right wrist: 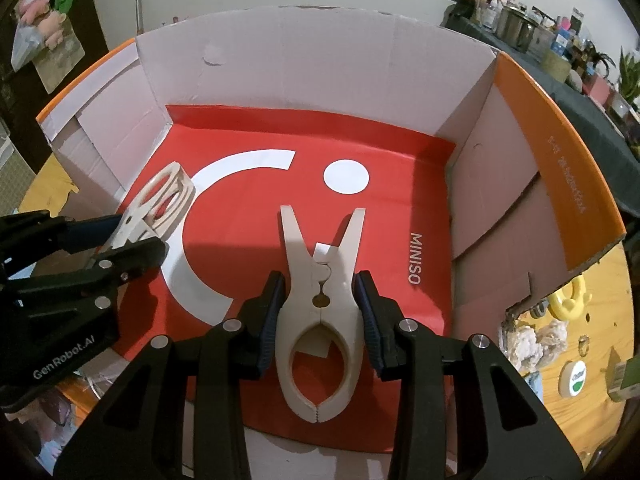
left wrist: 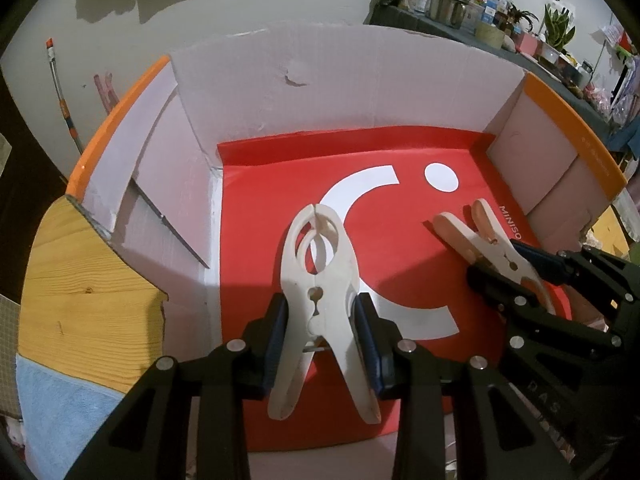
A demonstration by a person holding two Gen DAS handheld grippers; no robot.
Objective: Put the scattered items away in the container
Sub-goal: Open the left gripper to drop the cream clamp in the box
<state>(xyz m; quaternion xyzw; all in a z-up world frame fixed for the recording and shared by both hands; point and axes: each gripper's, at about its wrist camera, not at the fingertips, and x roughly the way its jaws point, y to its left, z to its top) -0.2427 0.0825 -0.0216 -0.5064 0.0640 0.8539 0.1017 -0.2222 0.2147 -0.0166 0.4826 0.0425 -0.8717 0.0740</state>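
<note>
Two cream plastic clamps hang over the red floor of the open cardboard box (left wrist: pixel 360 80): the left clamp (left wrist: pixel 318 300) has its looped nose pointing to the far wall, the right clamp (right wrist: pixel 322 304) has its handles pointing far and its toothed nose near. The left gripper (left wrist: pixel 320 340) has its jaws clamped on the left clamp's waist, and the right gripper (right wrist: pixel 320 320) has its jaws clamped on the right clamp likewise. Outside the box's right wall, the wooden worktop (right wrist: pixel 560 392) carries a yellow ring (right wrist: pixel 568 300), crumpled paper (right wrist: pixel 536 340) and a round lid (right wrist: pixel 574 378).

two cream clips (left wrist: pixel 318 296) (right wrist: pixel 322 304), over red-lined box (left wrist: pixel 248 360)
</note>
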